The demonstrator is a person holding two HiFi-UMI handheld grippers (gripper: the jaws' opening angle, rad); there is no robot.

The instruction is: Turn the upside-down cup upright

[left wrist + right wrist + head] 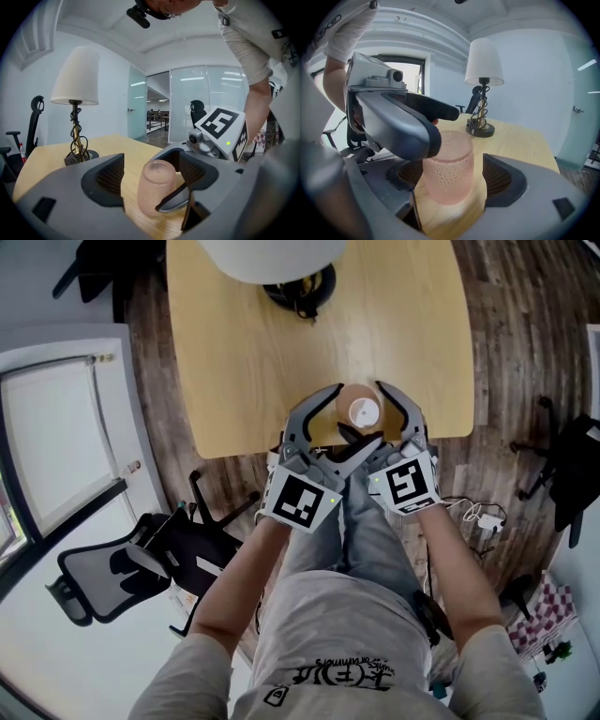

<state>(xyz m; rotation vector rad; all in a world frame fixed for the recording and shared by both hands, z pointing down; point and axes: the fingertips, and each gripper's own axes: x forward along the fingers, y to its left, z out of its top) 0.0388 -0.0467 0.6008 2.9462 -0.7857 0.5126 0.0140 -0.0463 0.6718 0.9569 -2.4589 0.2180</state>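
Near the front edge of the tabletop [244,352], find the cup [361,412], pink and dotted, standing with closed bottom up and rim down on the wood; judge the turning as not yet begun. See the left gripper [154,171] spread wide around it, pads apart from the wall on both sides, pinching nothing. See the right gripper [454,177] spread in the same way, the same cup between its pads, a gap on each side. Note the two pairs of jaws crossing at the cup: one jaw of the left gripper lying over its upper part in the right gripper view, one jaw of the right gripper passing before its lower part in the left gripper view. For a good step, choose only one gripper for the grip and draw the other back first, to avoid jaw knocking on jaw. Close at the middle of the wall, pads square on both sides, and press gently: probably light and smooth, so easy to squeeze out or to push over the near edge. Lift clear of the wood before rolling the wrist, then roll a full half turn and set down flat on the bottom, farther from the edge. Keep well away from the lamp [75,77] at the far end.
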